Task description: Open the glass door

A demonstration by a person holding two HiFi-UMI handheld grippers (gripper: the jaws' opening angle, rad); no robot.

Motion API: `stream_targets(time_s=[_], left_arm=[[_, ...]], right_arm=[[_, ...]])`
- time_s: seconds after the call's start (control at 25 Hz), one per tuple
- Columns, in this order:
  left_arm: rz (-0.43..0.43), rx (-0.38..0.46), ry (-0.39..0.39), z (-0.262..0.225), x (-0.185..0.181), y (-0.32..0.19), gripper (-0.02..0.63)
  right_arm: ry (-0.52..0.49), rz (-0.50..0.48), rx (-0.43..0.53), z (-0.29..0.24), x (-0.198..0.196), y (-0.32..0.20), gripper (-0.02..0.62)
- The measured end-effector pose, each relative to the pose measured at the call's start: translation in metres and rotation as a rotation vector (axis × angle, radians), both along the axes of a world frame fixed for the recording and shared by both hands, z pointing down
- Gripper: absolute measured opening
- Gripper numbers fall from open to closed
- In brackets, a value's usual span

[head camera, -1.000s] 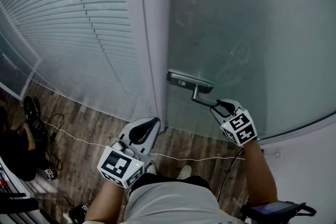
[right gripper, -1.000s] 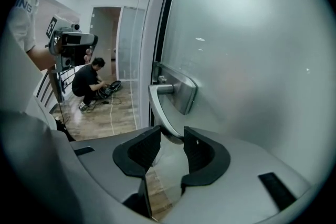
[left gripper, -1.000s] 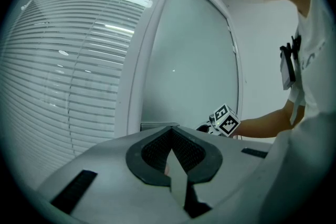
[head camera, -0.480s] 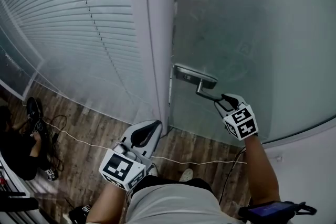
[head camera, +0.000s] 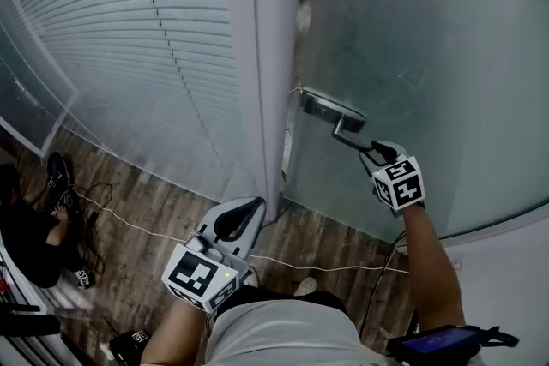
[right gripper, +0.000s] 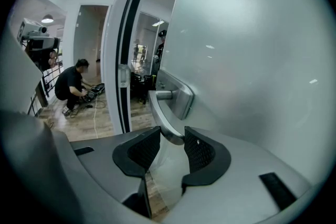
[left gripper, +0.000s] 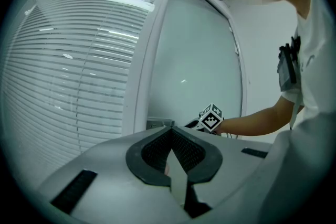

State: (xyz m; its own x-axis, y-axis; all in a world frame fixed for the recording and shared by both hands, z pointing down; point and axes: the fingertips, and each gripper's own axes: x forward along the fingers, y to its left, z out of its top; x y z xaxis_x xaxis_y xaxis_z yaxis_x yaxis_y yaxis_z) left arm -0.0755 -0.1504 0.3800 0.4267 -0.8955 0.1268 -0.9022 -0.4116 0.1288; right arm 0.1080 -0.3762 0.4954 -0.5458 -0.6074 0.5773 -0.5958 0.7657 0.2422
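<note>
The frosted glass door (head camera: pixel 429 56) stands ajar, with a narrow gap between its edge and the white door frame (head camera: pixel 274 56). Its metal lever handle (head camera: pixel 347 126) juts toward me from a plate. My right gripper (head camera: pixel 371 152) is shut on the free end of that handle (right gripper: pixel 163 115), the black pads (right gripper: pixel 144 147) pressing it from both sides. My left gripper (head camera: pixel 244 206) hangs low near my waist, shut and holding nothing; in the left gripper view its jaws (left gripper: pixel 171 131) meet in front of the door (left gripper: pixel 194 71).
White blinds (head camera: pixel 129 39) behind glass fill the wall left of the frame. Cables (head camera: pixel 111 219) trail over the wood floor. A person crouches on the floor at the left (head camera: pixel 30 236), also seen past the frame (right gripper: pixel 71 86).
The door has swung open, and the gap at the frame has widened. My right gripper moved right with the handle in it. The left gripper stayed put.
</note>
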Motion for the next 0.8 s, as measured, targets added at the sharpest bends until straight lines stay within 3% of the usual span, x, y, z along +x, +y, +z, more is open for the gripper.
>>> stream_targets(time_s=[0.8], left_arm=[[-0.049, -0.007, -0.009, 0.011, 0.000, 0.000, 0.000]], right_arm=[[-0.019, 0.108, 0.012, 0.009, 0.018, -0.077, 0.141]])
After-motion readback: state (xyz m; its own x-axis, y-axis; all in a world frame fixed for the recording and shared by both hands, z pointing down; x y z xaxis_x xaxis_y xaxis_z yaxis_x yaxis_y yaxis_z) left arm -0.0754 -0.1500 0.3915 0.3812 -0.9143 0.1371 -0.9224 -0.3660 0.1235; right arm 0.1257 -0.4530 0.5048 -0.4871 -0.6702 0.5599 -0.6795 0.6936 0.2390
